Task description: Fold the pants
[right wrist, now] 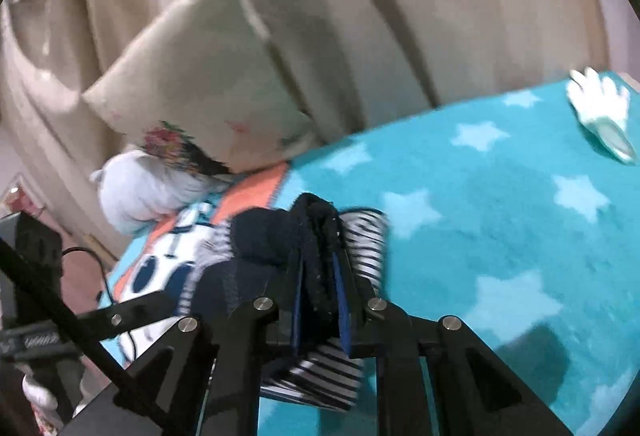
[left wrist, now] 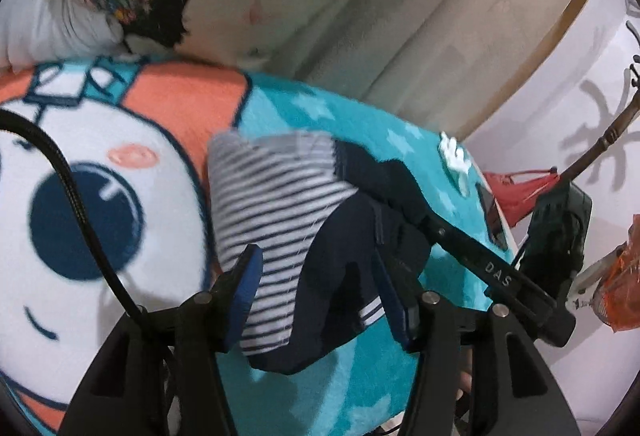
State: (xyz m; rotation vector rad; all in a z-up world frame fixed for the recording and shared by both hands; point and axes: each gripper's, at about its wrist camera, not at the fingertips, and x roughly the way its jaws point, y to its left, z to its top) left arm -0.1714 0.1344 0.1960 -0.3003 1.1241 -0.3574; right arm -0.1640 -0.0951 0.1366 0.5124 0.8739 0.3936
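Observation:
The pants [left wrist: 304, 236] are small, navy with a white-and-navy striped part, and lie bunched on a teal star-patterned blanket [left wrist: 360, 376]. In the left wrist view my left gripper [left wrist: 316, 276] is open, its blue-padded fingers [left wrist: 246, 288] on either side of the cloth. My right gripper's arm [left wrist: 492, 272] reaches in from the right. In the right wrist view my right gripper [right wrist: 320, 296] is shut on a thick navy fold of the pants [right wrist: 316, 252], with striped fabric [right wrist: 320, 376] hanging below the fingers.
The blanket [right wrist: 500, 236] has a big cartoon face [left wrist: 80, 220] in white, orange and navy. A cream pillow [right wrist: 200, 84] and white pillow [right wrist: 136, 192] lie at its far edge. A white toy [right wrist: 600, 116] sits on the blanket. Beige curtains hang behind.

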